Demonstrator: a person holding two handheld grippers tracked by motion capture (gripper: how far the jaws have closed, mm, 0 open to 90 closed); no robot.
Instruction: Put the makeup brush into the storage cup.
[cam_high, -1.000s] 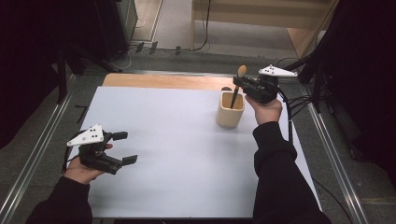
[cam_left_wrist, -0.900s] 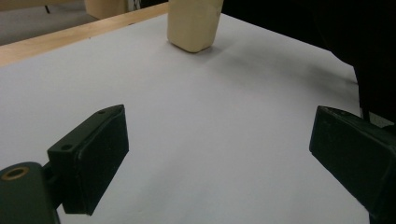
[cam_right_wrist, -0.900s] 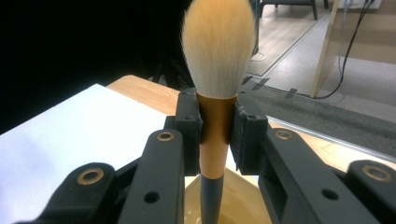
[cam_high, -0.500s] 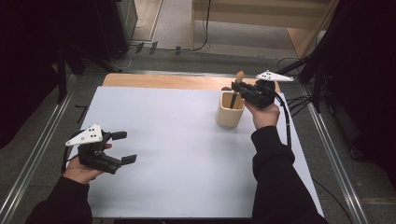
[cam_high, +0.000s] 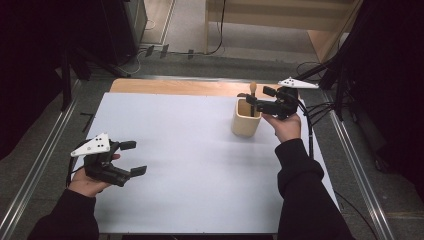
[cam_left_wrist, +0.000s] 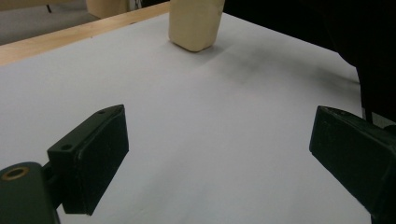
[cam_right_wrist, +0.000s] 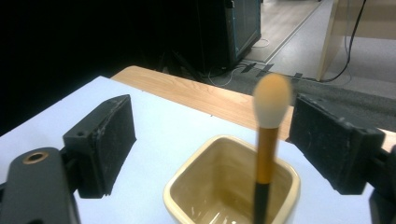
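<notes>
A cream square cup (cam_high: 246, 120) (cam_right_wrist: 232, 186) (cam_left_wrist: 194, 24) stands on the white table top at the back right. A brush (cam_right_wrist: 268, 135) (cam_high: 252, 97) with an orange-and-black handle and a pale tip stands in it, leaning on the rim. My right gripper (cam_high: 255, 93) (cam_right_wrist: 210, 140) hovers just over the cup; its jaws have just been opening and now stand apart, the brush between them but free of both pads. My left gripper (cam_high: 133, 158) (cam_left_wrist: 219, 154) rests open at the front left, with bare table between its jaws.
The white sheet (cam_high: 190, 165) covers most of the table, and a wooden strip (cam_high: 170, 86) shows along its far edge. Metal rails (cam_high: 350, 150) run down both sides. Cables (cam_high: 320, 112) trail from the right gripper at the right edge.
The right gripper was shut on the brush above the cup and lowered it in. Its jaws now stand apart and the brush rests in the cup. The left gripper has not moved.
</notes>
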